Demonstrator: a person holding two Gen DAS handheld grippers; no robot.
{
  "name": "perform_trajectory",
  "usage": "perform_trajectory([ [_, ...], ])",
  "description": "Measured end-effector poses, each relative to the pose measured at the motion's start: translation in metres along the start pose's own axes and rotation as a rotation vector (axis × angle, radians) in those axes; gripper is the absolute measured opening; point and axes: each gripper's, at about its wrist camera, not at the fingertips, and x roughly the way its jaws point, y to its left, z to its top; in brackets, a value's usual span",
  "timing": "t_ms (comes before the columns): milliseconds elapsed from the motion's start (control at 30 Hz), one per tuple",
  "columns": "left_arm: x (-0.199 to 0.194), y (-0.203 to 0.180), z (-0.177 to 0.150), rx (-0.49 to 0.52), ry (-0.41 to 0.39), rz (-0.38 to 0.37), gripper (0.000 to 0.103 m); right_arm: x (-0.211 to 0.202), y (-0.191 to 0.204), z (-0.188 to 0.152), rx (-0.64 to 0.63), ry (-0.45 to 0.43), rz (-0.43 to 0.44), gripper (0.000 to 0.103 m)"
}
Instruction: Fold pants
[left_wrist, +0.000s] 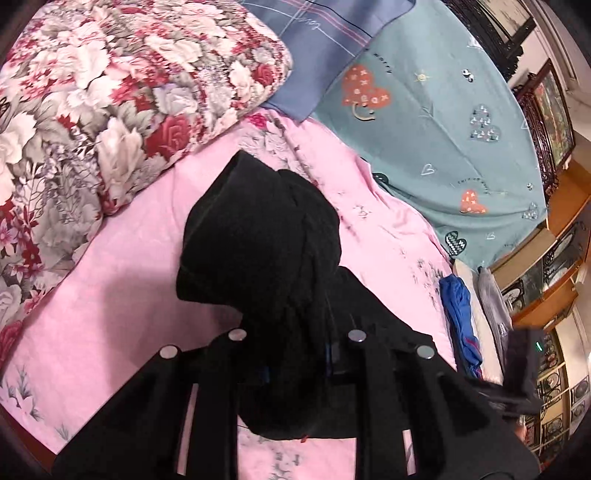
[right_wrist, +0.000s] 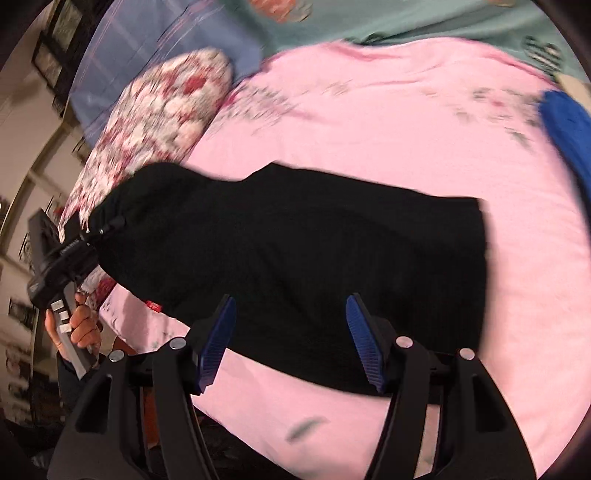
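Left gripper (left_wrist: 295, 369) fingers clamp the black pants (right_wrist: 295, 258) (mid-frame, on the pink bed (right_wrist: 406, 129)); right gripper (right_wrist: 291, 343) fingers apart.

Warm, even indoor light was cast over both views, a soft shadow was thrown on the pink sheet (left_wrist: 110, 295) beside the black pants (left_wrist: 258, 236), the right wrist view was smeared by motion blur, and edges were bent and darkened by fisheye distortion.

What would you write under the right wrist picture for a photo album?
Open right tongs hover over black pants lying on a pink sheet, while the left tongs pinch one end.
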Motion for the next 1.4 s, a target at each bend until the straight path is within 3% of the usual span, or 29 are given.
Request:
perform_trajectory([
  [100,0.007,-0.005,0.001,0.004,0.014,-0.001,0.019,0.047,0.039,0.034,-0.073,0.046,0.054,0.057],
  [167,0.009,-0.005,0.001,0.004,0.020,0.004,0.019,0.077,0.055,0.051,-0.082,0.073,0.064,0.018],
  [200,0.010,-0.005,0.001,0.004,0.022,0.008,0.019,0.092,0.060,0.057,-0.079,0.096,0.061,0.011],
  [333,0.013,-0.009,0.003,0.030,0.035,0.019,0.019,0.144,0.065,0.060,-0.065,0.213,0.049,0.009],
  [433,0.016,-0.021,0.002,0.068,0.051,0.037,0.019,0.149,0.070,0.057,-0.097,0.220,0.026,0.007],
  [500,0.017,-0.039,0.000,0.118,0.058,0.044,0.019,0.117,0.063,0.059,-0.079,0.167,0.040,0.007],
  [667,0.025,-0.102,-0.019,0.283,0.081,0.043,0.019,-0.009,0.004,0.041,-0.041,-0.106,-0.044,0.009],
  [833,0.064,-0.183,-0.056,0.454,0.170,0.005,0.019,-0.110,-0.105,-0.041,0.203,-0.271,-0.132,0.011],
  [933,0.098,-0.234,-0.094,0.568,0.267,-0.052,0.019,-0.143,-0.151,-0.098,0.324,-0.298,-0.191,0.011],
  [1000,0.122,-0.258,-0.121,0.641,0.329,-0.041,0.020,-0.159,-0.175,-0.134,0.396,-0.306,-0.222,0.011],
  [1067,0.149,-0.269,-0.144,0.692,0.396,-0.004,0.032,-0.169,-0.192,-0.164,0.455,-0.313,-0.242,0.011],
  [1100,0.165,-0.271,-0.157,0.701,0.452,0.000,0.053,-0.172,-0.199,-0.176,0.482,-0.316,-0.240,0.011],
  [1133,0.175,-0.271,-0.166,0.695,0.503,-0.001,0.064,-0.171,-0.206,-0.183,0.496,-0.316,-0.239,0.011],
  [1167,0.180,-0.271,-0.173,0.687,0.536,0.004,0.064,-0.169,-0.214,-0.189,0.513,-0.311,-0.235,0.011],
  [1233,0.168,-0.283,-0.185,0.754,0.520,0.005,0.074,-0.162,-0.222,-0.193,0.530,-0.298,-0.217,0.011],
  [1267,0.152,-0.291,-0.188,0.799,0.511,-0.031,0.079,-0.158,-0.222,-0.192,0.527,-0.291,-0.213,0.011],
  [1400,0.090,-0.295,-0.167,0.803,0.393,-0.145,0.095,-0.141,-0.207,-0.173,0.460,-0.255,-0.196,0.011],
])
